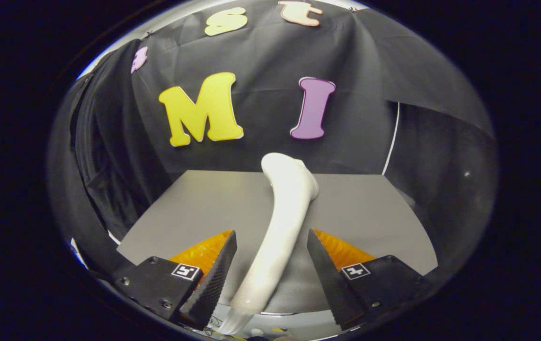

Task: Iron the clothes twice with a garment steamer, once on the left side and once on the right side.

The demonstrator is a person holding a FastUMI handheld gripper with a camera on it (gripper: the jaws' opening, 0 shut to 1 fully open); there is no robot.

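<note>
Gripper (271, 246) fingers apart, straddling the steamer (279, 222) handle that rises between them over the grey table (194, 208), not pressing (no garment seen here), so centre the handle and close firmly before any stroke.

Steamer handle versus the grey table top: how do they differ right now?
The steamer handle is white, glossy, rounded and curved, rising between the fingers of the gripper; the table top is grey, matte, flat and lies level beyond them. The handle sits in the open gap with space either side; the table is not touched. Both are plain and unpatterned.
</note>
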